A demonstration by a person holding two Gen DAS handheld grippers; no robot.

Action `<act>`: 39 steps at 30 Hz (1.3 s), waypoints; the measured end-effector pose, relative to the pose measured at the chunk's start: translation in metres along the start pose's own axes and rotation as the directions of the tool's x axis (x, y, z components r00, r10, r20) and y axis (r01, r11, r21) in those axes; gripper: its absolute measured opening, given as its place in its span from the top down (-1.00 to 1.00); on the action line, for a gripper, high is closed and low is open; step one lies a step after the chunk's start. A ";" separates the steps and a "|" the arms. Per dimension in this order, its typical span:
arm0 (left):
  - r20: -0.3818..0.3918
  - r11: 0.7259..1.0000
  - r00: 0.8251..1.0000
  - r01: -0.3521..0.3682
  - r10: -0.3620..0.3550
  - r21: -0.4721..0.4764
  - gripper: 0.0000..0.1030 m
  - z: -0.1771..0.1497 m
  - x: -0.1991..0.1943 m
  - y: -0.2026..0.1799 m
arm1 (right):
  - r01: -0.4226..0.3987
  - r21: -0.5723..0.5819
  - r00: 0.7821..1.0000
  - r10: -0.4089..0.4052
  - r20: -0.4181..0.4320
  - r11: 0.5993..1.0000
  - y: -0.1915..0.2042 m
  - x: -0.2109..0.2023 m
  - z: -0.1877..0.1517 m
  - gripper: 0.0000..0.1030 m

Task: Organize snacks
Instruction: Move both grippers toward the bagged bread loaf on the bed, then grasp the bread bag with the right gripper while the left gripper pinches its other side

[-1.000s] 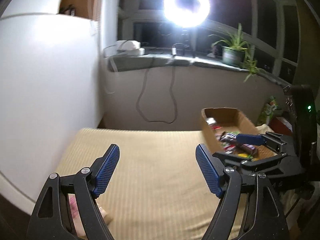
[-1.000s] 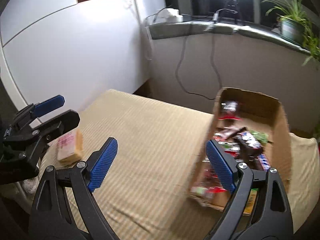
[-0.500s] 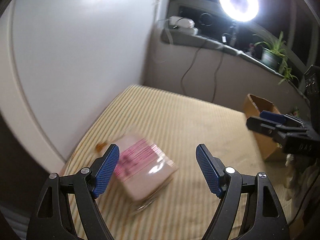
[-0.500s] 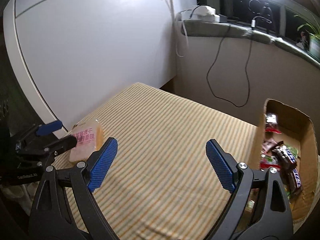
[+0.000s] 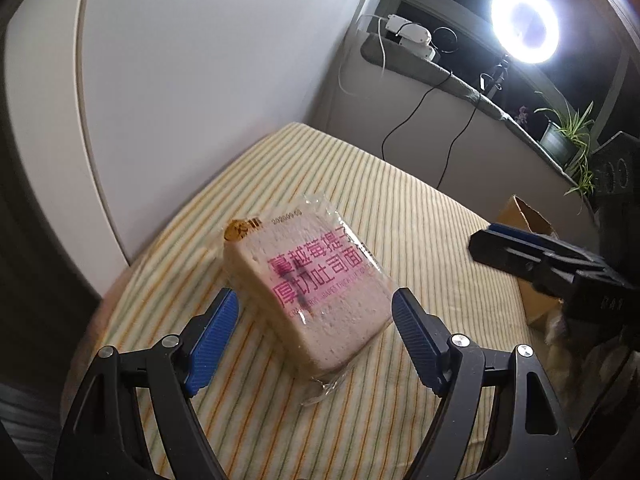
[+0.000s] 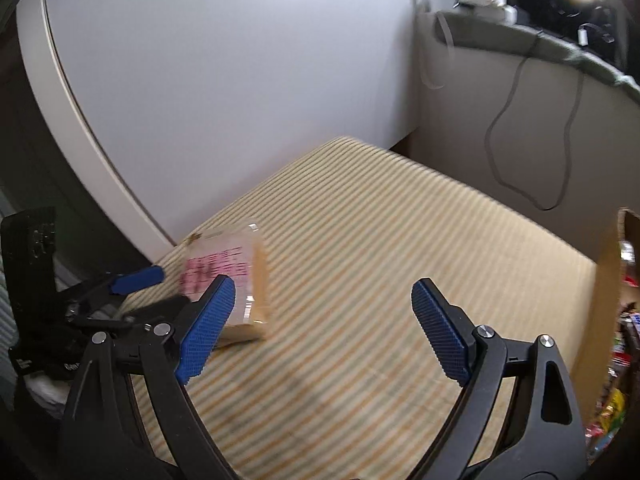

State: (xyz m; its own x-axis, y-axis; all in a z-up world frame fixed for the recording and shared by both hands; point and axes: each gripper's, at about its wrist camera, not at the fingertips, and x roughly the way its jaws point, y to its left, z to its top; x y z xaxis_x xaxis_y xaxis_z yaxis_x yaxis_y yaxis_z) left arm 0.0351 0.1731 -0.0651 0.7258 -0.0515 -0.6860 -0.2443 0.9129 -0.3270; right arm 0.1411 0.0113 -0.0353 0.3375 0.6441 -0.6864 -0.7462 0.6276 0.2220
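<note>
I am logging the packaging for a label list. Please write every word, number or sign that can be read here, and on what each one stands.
"蔓越莓提子" and "厚切吐司面", the last characters cut off, in pink: on the bread pack lying on the striped cloth.
"20200905", roughly, small date print: top edge of the same pack.
Small Latin line under the pink text: too blurred to read.
Gold round logo at the pack's corner: not legible.
Print on the snacks in the cardboard box: too blurred.

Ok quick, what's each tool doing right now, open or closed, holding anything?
Left tool: open, empty, its fingers either side of the bread pack on the striped cloth.
Right tool: open, holding nothing.
</note>
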 end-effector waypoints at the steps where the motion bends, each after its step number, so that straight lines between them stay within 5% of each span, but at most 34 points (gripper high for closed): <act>1: -0.006 1.000 1.000 0.006 -0.006 -0.006 -0.54 0.000 0.002 0.002 | -0.023 -0.002 1.000 0.022 -0.015 1.000 0.003 0.006 0.001 -0.79; 17: -0.076 0.997 0.995 0.057 -0.060 -0.047 -0.54 -0.003 0.022 0.004 | -0.247 0.116 0.947 0.265 -0.180 0.962 0.016 0.079 0.008 -0.79; 24: -0.071 0.997 0.995 0.064 -0.066 -0.030 -0.54 -0.002 0.020 -0.001 | -0.272 0.108 0.929 0.290 -0.230 0.956 0.033 0.094 0.002 -0.39; 32: -0.058 0.999 0.997 0.054 -0.053 0.006 -0.50 -0.002 0.017 -0.012 | -0.265 0.090 0.932 0.279 -0.232 0.960 0.046 0.098 -0.002 -0.12; 39: -0.036 0.997 0.998 0.051 -0.049 0.050 -0.50 0.003 0.012 -0.030 | -0.256 0.085 0.942 0.268 -0.203 0.963 0.040 0.078 -0.003 -0.10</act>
State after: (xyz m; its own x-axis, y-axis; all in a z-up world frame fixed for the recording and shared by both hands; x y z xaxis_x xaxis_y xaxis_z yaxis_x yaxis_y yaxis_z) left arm 0.0527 0.1457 -0.0615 0.7133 -0.1106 -0.6921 -0.1750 0.9281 -0.3286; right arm 0.1356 0.0848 -0.0821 0.0014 0.6860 -0.7276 -0.7558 0.4772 0.4484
